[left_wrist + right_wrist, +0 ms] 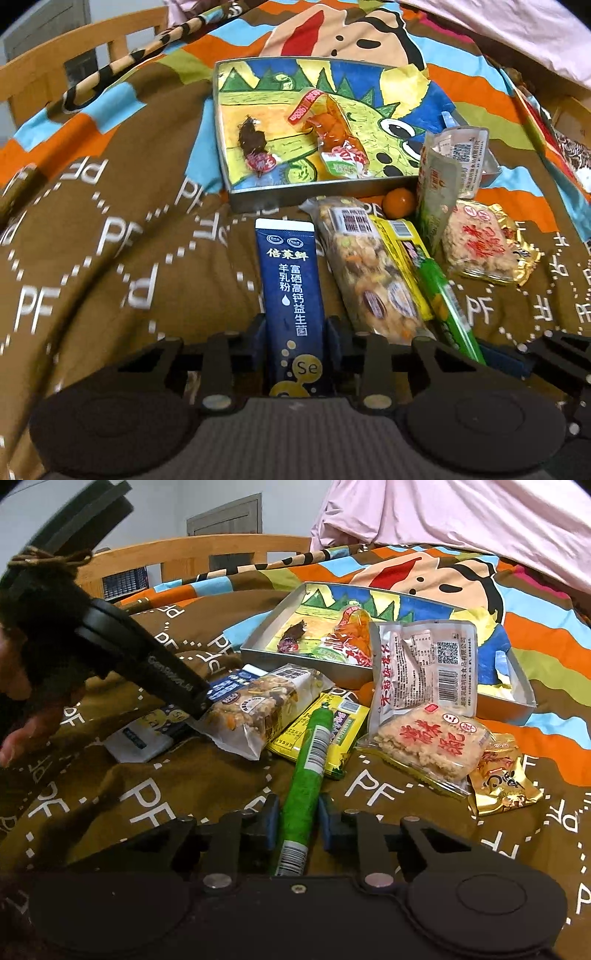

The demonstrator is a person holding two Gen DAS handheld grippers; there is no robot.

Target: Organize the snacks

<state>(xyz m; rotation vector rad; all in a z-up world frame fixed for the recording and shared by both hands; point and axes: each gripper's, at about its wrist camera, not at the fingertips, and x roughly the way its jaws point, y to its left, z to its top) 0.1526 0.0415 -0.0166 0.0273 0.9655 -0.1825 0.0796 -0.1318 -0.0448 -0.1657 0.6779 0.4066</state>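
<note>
My left gripper [295,328] is shut on the lower end of a dark blue sachet [291,266] that lies on the brown bedspread. In the right wrist view the left gripper [199,705] comes in from the upper left onto that sachet [225,686]. My right gripper [297,808] is shut on a green sausage stick [310,753] that rests across a yellow packet [332,731]. Beyond the loose snacks stands a metal tray [236,192] lined with a dinosaur picture. It holds an orange-red packet [332,125] and a dark snack [255,142].
Beside the sachet lie a clear nut bar [369,273], a small orange ball [399,201], a whitish pouch [443,173] leaning on the tray, a rice cake pack [476,243] and a gold packet [524,254]. A wooden bed frame [192,550] and pink bedding [461,517] lie behind.
</note>
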